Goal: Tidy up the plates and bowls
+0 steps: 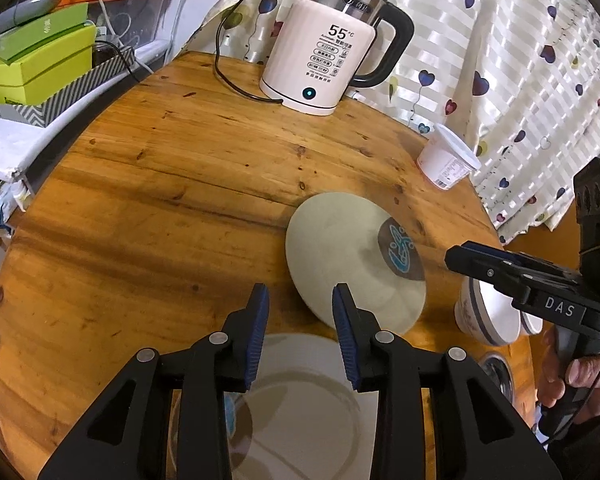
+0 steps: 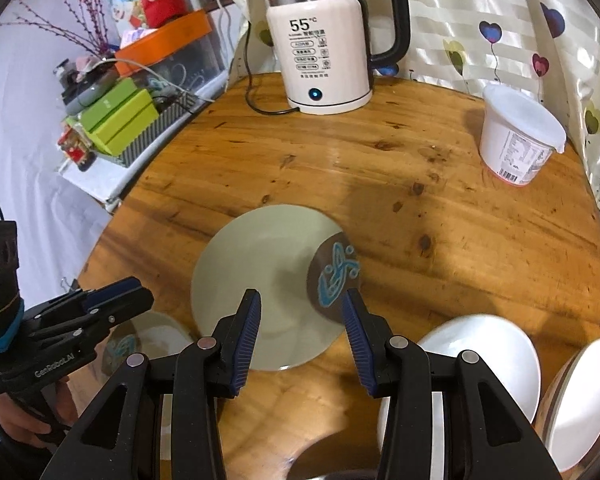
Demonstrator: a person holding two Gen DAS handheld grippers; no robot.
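A pale green plate [image 1: 340,252] [image 2: 260,276] with a brown patch and a blue fish drawing lies flat near the middle of the round wooden table [image 1: 160,184]. My left gripper [image 1: 301,294] hangs open, nothing between its fingers, above a white plate [image 1: 300,400] and just left of the green one. In the right wrist view that gripper [image 2: 120,294] hovers over the white plate [image 2: 156,332]. My right gripper [image 2: 301,298] is open over the green plate's near half. From the left it [image 1: 460,258] shows above a patterned bowl [image 1: 484,320]. Two white bowls [image 2: 480,356] [image 2: 580,396] sit at the right.
A white electric kettle [image 1: 320,60] [image 2: 320,52] with its cord stands at the table's far edge. A white lidded tub [image 1: 448,156] [image 2: 516,136] sits at the far right by a heart-print curtain [image 1: 520,60]. Green boxes [image 1: 40,64] are stacked beyond the left edge.
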